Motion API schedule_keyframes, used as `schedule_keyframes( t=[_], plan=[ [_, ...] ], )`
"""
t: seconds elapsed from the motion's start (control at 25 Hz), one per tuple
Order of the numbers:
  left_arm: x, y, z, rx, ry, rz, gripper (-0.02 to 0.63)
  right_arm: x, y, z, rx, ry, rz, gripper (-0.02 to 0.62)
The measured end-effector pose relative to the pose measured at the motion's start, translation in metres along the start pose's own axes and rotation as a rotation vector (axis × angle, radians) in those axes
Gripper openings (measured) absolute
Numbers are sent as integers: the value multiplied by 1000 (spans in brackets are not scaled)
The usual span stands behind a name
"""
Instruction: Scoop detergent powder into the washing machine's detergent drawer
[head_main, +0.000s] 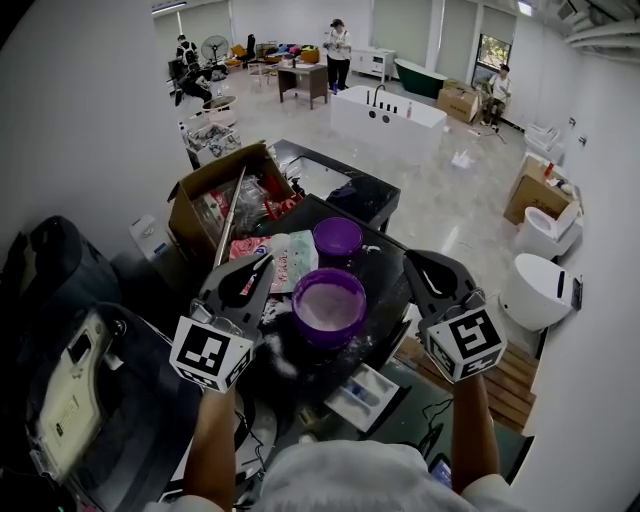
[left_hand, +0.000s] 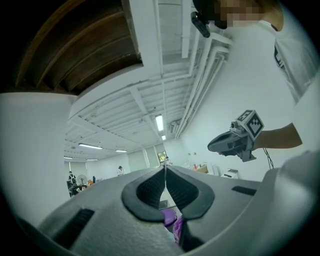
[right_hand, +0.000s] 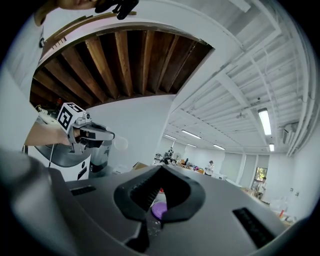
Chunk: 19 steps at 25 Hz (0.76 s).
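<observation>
We are seeing open purple detergent tub (head_main: 329, 305), white powder inside, sitting on black desk (head_main: 385, 265) between both hand-held grippers. Purple lid (head_main: 338, 238) lying just behind. We are holding left hand-held gripper (head_main: 264, 266) closed on white scoop (right_hand: 120, 143), left of tub; right hand-held gripper (head_main: 413, 260) closed, empty, right of it.

On the bench (head_main: 385, 265) I have the tub (head_main: 329, 305) in the middle with its lid (head_main: 338, 238) just behind it. Packets (head_main: 285, 258) lie left of both, and a cardboard box (head_main: 215, 195) stands further left and back. My left claw (head_main: 264, 265), closed on the scoop (right_hand: 120, 143), sits left of the tub and my right claw (head_main: 412, 260), closed on nothing, right of it; the detergent drawer (head_main: 368, 395) lies nearer to me than the tub.
</observation>
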<state>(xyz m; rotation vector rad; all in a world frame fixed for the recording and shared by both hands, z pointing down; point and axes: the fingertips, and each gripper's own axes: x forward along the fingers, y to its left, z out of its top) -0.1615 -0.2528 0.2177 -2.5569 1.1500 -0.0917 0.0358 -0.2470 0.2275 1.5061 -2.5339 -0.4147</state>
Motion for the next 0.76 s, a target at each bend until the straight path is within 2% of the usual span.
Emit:
schedule_keyframes(
  t=[0.76],
  plan=[
    [-15,-4,-18,-15,53,-2,14,-2,9,-22,39,32,14,-3]
  ],
)
